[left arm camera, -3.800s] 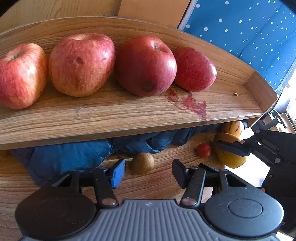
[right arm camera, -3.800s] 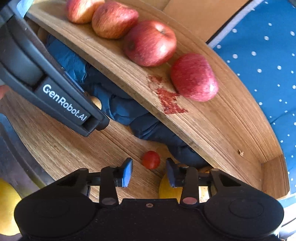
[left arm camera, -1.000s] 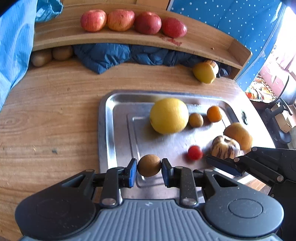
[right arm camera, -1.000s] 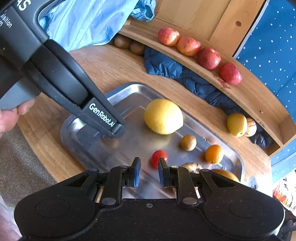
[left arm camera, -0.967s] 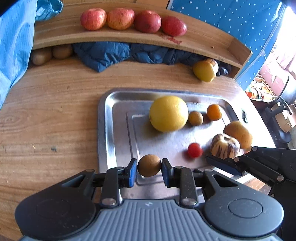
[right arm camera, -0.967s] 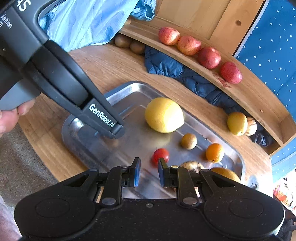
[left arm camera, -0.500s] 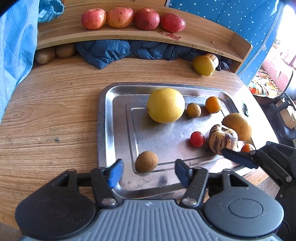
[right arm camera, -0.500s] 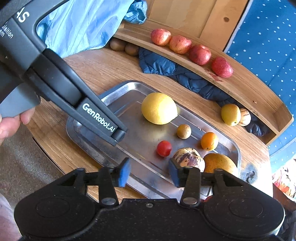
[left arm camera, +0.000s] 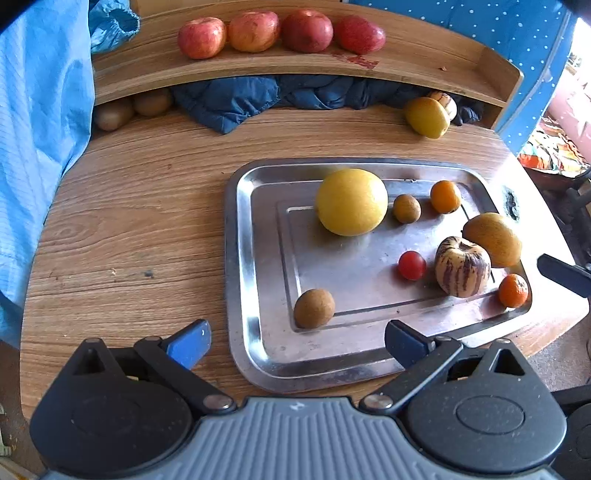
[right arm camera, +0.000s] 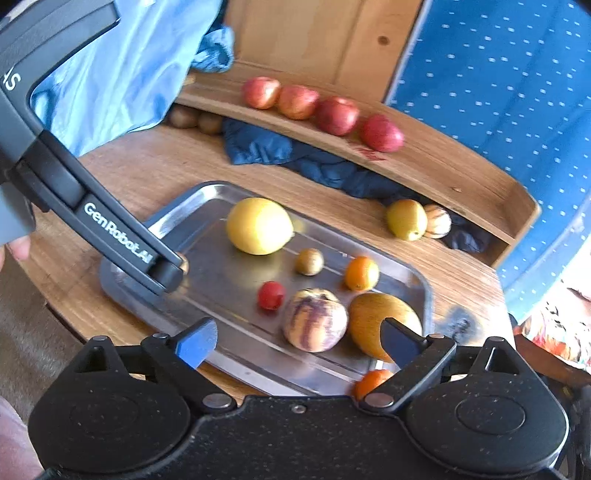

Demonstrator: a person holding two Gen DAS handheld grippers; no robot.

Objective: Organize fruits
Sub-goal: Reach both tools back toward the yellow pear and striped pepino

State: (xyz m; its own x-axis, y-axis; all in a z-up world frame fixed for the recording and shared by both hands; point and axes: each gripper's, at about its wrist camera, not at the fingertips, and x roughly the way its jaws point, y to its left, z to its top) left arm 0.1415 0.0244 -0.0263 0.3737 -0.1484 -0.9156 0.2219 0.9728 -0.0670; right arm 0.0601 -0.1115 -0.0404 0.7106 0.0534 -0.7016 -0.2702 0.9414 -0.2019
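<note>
The table (left arm camera: 147, 206) carries everything, and the steel tray (left arm camera: 243, 258) at its middle serves as the landmark. Behind the tray a curved shelf (left arm camera: 424, 62) holds four apples (left arm camera: 280, 31) in a row, with a blue cloth (left arm camera: 229, 99) bunched beneath it.

On the tray, largest first: a grapefruit (left arm camera: 351, 201) near the far edge, a mango (left arm camera: 493, 238) at the right end, a striped melon (left arm camera: 461, 266) touching it, two oranges (left arm camera: 445, 196), a cherry tomato (left arm camera: 411, 264) in the middle, and two kiwis, one (left arm camera: 406, 208) just right of the grapefruit and one (left arm camera: 314, 308) at the near-left corner.

Judging by this, the sorting is well along but not finished: a yellow fruit (left arm camera: 426, 116) and a second striped one (left arm camera: 445, 103) lie beyond the tray's far-right corner, and two brown fruits (left arm camera: 129, 109) sit under the shelf's left end. Whether the apples are meant to move I cannot tell.

A second ago the left gripper (left arm camera: 295, 341) was clamped on the near kiwi and the right gripper (right arm camera: 299, 338) was nearly shut by the tomato. Now both sets of jaws are spread wide and empty, pulled back over the tray's near edge, with kiwi and tomato resting free on the tray.
</note>
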